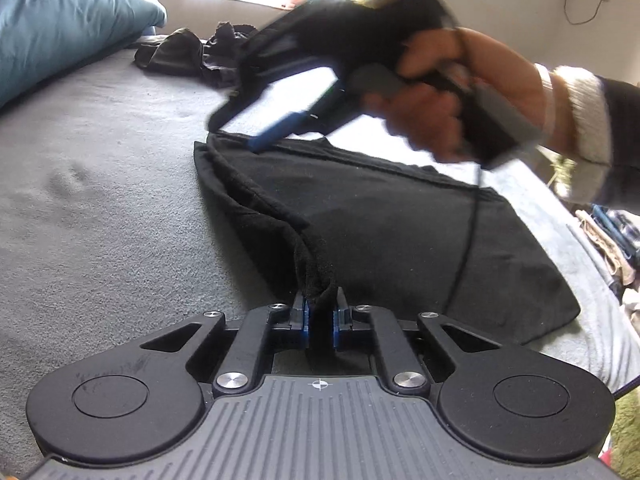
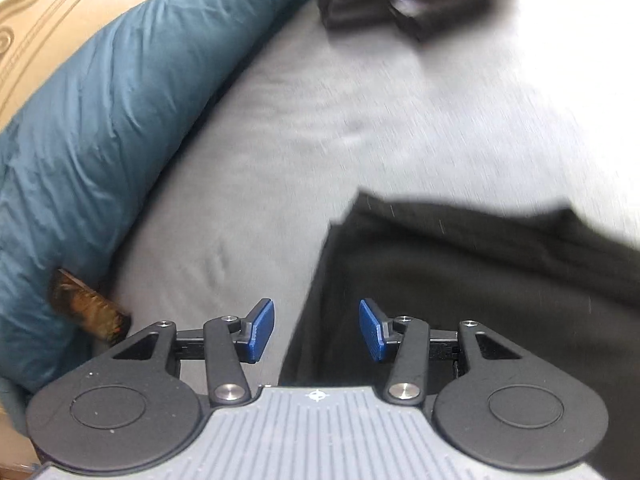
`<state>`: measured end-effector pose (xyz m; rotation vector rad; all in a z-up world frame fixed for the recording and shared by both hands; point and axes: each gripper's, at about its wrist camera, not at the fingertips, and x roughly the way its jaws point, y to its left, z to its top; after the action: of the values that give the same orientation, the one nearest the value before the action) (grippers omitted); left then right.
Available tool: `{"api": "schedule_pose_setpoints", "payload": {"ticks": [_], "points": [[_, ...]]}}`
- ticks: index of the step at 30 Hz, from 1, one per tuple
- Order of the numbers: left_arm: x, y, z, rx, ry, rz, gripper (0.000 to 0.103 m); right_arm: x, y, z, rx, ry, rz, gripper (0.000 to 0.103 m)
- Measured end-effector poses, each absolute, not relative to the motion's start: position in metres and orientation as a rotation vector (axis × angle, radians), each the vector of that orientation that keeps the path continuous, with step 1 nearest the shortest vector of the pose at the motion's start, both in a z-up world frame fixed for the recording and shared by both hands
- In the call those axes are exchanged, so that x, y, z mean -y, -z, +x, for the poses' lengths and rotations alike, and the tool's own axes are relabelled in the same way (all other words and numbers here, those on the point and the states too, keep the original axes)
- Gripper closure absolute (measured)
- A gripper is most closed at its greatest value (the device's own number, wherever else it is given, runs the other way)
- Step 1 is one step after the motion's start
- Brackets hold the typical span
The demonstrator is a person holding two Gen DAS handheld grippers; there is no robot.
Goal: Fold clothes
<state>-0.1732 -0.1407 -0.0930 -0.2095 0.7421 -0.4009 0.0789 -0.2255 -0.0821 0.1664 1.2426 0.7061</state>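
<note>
Left claw (image 1: 320, 312) pinching bunched hem of black garment (image 1: 400, 224); cloth stretching ahead toward right claw (image 2: 317, 330), hovering wide, empty, over far edge, bed (image 1: 100, 184) beneath.

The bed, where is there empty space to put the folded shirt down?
The gray sheet is bare between the blue pillow and the black shirt. It is crowded at the far end with a pile of dark clothes, and where the left gripper and right gripper work.
</note>
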Motion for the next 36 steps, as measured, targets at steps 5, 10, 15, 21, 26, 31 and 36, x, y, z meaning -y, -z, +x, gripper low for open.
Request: {"api": "schedule_pose_setpoints", "payload": {"ticks": [5, 10, 15, 21, 26, 31, 36], "points": [[0.142, 0.094, -0.173, -0.72, 0.422, -0.215, 0.095, 0.182, 0.086, 0.091, -1.2, -0.673, -0.07, 0.043], [0.143, 0.094, -0.176, -0.705, 0.448, -0.218, 0.095, 0.16, 0.1, 0.096, -1.231, -0.656, -0.188, 0.043], [0.145, 0.094, -0.175, -0.695, 0.472, -0.222, 0.095, 0.15, 0.105, 0.09, -1.207, -0.663, -0.288, 0.044], [0.15, 0.096, -0.171, -0.692, 0.484, -0.217, 0.095, 0.148, 0.11, 0.086, -1.182, -0.658, -0.355, 0.055], [0.152, 0.094, -0.172, -0.69, 0.482, -0.221, 0.095, 0.159, 0.108, 0.089, -1.168, -0.641, -0.31, 0.077], [0.151, 0.093, -0.17, -0.683, 0.495, -0.247, 0.095, 0.187, 0.105, 0.1, -1.198, -0.644, -0.131, 0.094], [0.149, 0.091, -0.172, -0.677, 0.52, -0.293, 0.095, 0.218, 0.1, 0.107, -1.219, -0.648, 0.073, 0.095]]}}
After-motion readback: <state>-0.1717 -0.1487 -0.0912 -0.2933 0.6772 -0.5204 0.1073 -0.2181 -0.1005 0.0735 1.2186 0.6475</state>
